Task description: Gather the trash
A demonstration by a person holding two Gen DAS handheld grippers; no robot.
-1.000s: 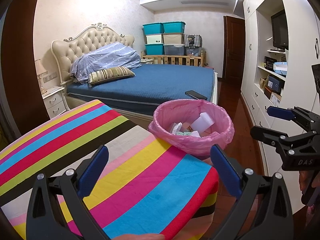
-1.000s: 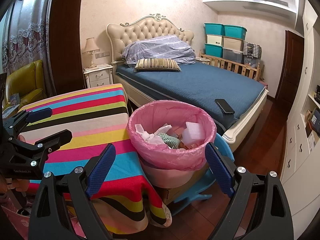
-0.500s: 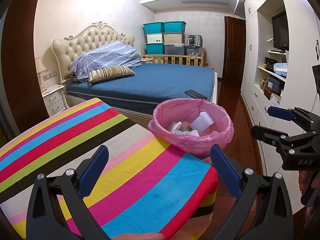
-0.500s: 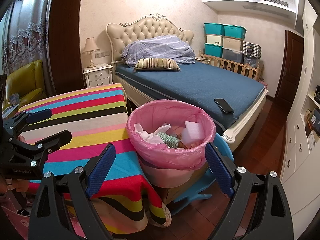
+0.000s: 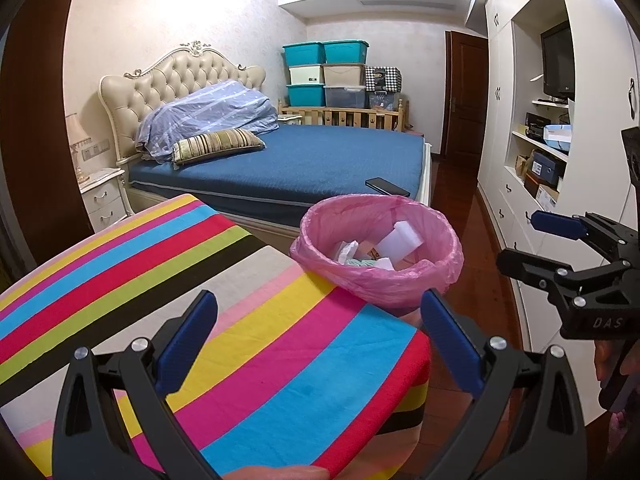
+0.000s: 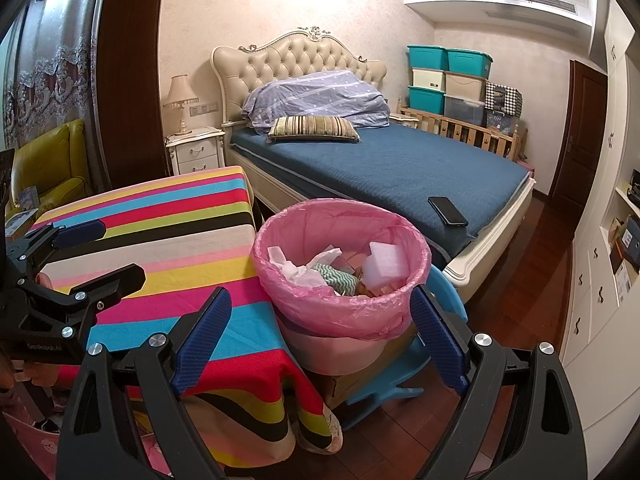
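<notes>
A bin lined with a pink bag (image 6: pixel 340 312) (image 5: pixel 400 280) stands beside the striped table (image 5: pixel 200 300) (image 6: pixel 160 248). Inside lie white crumpled paper (image 6: pixel 298 270), a green-and-white patterned wad (image 6: pixel 336 278) and a white foam block (image 6: pixel 386 258) (image 5: pixel 400 240). My left gripper (image 5: pixel 316 332) hovers open over the table's near corner with nothing between its blue pads. My right gripper (image 6: pixel 320 330) is open too, in front of the bin and apart from it. Each gripper shows at the side of the other's view, the right gripper (image 5: pixel 536 240) and the left gripper (image 6: pixel 104 252).
A bed (image 6: pixel 380 164) with a blue cover lies behind the bin, a black phone (image 6: pixel 448 211) on its near corner. The bin sits on a blue plastic chair (image 6: pixel 400 384). White cupboards (image 5: pixel 520 160) line the right wall. A nightstand (image 6: pixel 196 152) and yellow armchair (image 6: pixel 52 168) stand left.
</notes>
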